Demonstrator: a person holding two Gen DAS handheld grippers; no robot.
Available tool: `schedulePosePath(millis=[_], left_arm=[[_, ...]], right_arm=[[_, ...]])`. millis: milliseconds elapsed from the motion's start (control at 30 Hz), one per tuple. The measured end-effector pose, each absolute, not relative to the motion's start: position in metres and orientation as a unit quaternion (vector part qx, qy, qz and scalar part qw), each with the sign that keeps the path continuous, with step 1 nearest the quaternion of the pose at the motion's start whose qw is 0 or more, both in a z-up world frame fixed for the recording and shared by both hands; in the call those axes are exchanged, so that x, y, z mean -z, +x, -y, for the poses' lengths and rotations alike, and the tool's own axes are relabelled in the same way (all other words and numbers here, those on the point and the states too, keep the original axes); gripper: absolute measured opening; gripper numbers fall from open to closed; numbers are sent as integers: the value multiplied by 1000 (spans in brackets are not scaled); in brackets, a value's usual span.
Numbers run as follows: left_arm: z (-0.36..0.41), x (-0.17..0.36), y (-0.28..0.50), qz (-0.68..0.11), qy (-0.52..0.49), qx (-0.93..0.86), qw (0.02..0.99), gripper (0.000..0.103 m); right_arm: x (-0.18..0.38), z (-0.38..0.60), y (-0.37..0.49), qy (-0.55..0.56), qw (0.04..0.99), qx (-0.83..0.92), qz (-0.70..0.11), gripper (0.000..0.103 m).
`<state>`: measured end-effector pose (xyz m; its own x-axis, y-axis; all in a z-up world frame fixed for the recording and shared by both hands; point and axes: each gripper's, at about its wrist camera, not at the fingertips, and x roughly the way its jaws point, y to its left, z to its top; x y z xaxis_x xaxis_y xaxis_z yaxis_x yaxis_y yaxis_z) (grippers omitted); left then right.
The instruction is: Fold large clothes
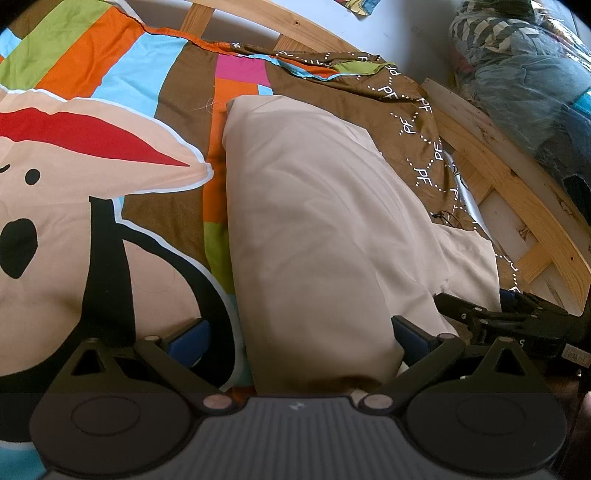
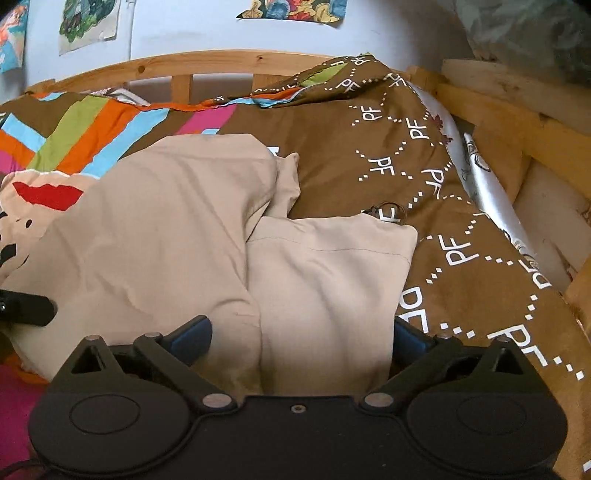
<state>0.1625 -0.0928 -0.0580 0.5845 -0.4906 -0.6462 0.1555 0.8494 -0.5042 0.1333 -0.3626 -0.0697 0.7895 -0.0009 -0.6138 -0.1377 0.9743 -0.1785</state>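
Observation:
A large beige garment [image 1: 314,221] lies folded lengthwise on a colourful cartoon-print bedspread [image 1: 92,92]. My left gripper [image 1: 299,338] is open wide, and the garment's near end bulges up between its blue pads [image 1: 188,339]. In the right wrist view the same garment [image 2: 166,229] shows two overlapping beige layers, one with a stitched hem [image 2: 332,247]. My right gripper [image 2: 301,338] is also open wide, with the cloth's near edge between its fingers. The right gripper's black body [image 1: 498,321] sits just right of the left one. A piece of the left gripper [image 2: 26,306] shows at the far left.
A wooden bed frame [image 2: 221,62] curves round the far side and the right side [image 1: 517,192]. The brown "PF" part of the bedspread [image 2: 424,177] is bunched toward the right rail. A plastic bag of clothes [image 1: 524,74] lies beyond the frame. Posters [image 2: 295,9] hang on the wall.

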Motion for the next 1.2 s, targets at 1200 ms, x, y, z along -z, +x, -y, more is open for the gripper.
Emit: schedulePosePath(millis=[1200], left_arm=[[89,68,282,-474,-234,250,811,92]], right_arm=[[68,377,136,-27,955,-58,-291,73]])
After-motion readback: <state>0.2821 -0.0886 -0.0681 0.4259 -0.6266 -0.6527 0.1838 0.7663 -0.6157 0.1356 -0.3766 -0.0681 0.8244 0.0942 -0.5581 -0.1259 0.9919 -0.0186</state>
